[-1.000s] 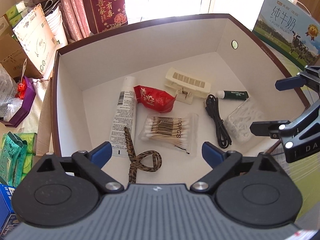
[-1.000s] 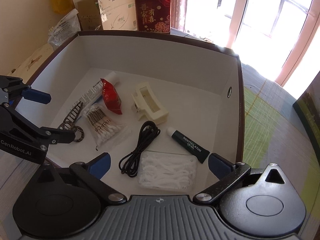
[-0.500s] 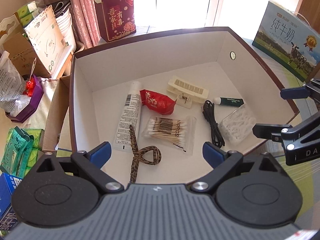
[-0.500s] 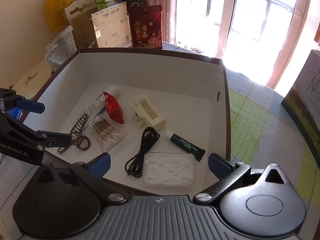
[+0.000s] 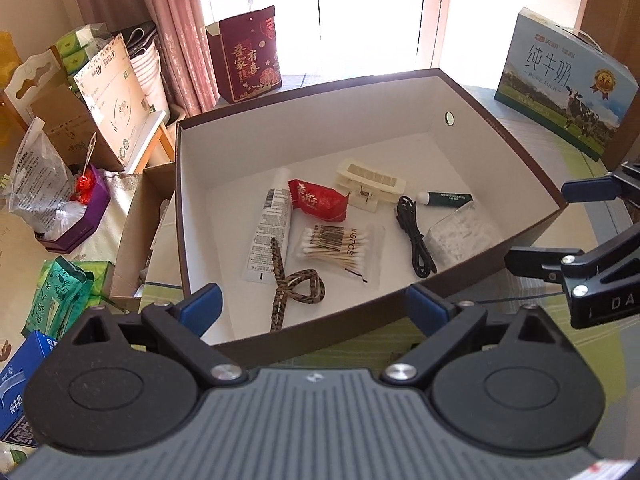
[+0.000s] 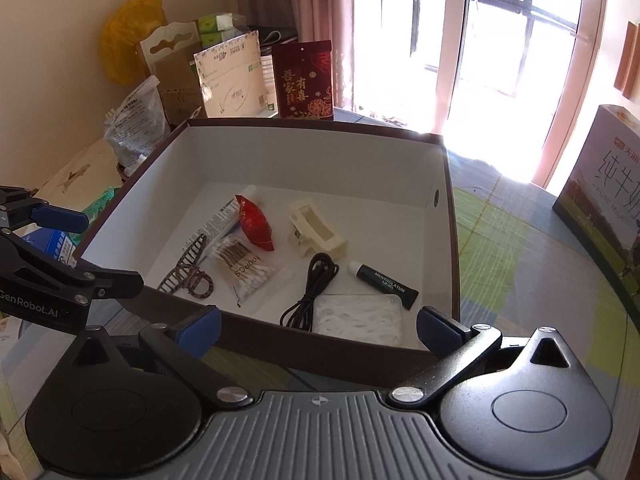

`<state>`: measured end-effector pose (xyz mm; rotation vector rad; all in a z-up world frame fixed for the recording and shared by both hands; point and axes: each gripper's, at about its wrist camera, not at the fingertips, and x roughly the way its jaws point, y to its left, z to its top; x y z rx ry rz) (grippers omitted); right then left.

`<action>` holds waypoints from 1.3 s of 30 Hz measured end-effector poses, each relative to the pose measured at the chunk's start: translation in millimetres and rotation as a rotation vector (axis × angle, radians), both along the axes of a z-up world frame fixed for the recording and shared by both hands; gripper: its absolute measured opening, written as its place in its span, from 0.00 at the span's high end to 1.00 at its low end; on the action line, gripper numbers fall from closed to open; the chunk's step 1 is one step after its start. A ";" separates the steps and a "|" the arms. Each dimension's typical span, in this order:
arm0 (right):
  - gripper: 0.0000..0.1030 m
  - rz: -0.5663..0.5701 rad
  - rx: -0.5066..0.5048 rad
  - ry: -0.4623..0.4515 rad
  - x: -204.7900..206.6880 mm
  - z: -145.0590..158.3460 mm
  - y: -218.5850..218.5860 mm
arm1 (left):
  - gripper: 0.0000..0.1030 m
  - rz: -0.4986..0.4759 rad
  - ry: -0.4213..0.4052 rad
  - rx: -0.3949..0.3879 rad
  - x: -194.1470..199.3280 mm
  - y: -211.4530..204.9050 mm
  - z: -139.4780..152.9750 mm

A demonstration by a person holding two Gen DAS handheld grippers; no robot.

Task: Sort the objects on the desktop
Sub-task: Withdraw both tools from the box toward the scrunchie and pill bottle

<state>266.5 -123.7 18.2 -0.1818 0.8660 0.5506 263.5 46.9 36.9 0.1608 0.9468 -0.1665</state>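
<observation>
Both tongs, left [image 5: 312,302] and right [image 6: 318,326], have pulled back from the box [image 5: 516,148], jaws wide and empty; sorting looks finished.

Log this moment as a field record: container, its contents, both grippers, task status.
container: brown box with white interior, open top, on a green plaid cloth
contents: white tube, red packet, cream hair claw, cotton swabs, black cable, green lip balm, floss picks, leopard hair clip
left gripper: open, empty, outside the box's near wall
right gripper: open, empty, outside the near wall
status: all eight items lie in the box; nothing held
</observation>
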 end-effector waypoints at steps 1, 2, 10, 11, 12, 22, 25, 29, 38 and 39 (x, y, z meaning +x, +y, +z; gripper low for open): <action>0.02 0.001 0.002 -0.001 -3.8 0.1 -0.8 | 0.06 0.000 -0.004 0.000 -4.7 -0.6 0.9; 0.02 0.003 0.002 -0.004 -7.8 0.3 -1.4 | 0.06 0.001 -0.007 0.001 -9.5 -1.1 1.5; 0.02 0.013 -0.009 -0.039 -40.0 3.4 -3.8 | 0.06 0.009 -0.030 -0.008 -44.0 -3.3 7.9; 0.02 0.013 -0.006 -0.042 -44.3 4.0 -4.3 | 0.06 0.010 -0.036 -0.009 -48.3 -3.4 9.1; 0.02 0.013 -0.002 -0.045 -48.4 4.2 -4.8 | 0.06 0.010 -0.042 -0.010 -52.4 -3.6 10.6; 0.02 -0.007 0.021 -0.046 -81.7 -3.3 -12.4 | 0.06 0.029 -0.029 -0.043 -77.7 -2.9 5.8; 0.02 -0.018 0.032 -0.039 -88.6 -5.8 -15.5 | 0.06 0.032 -0.022 -0.052 -83.5 -4.0 3.0; 0.02 -0.035 0.049 -0.028 -95.5 -9.4 -20.7 | 0.06 0.037 -0.006 -0.061 -89.3 -5.6 -3.7; 0.02 -0.065 0.065 0.020 -104.0 -27.6 -32.1 | 0.06 0.044 0.040 -0.084 -95.8 -4.9 -23.8; 0.02 -0.070 0.066 0.021 -104.6 -29.8 -33.4 | 0.06 0.046 0.047 -0.085 -97.7 -4.7 -28.0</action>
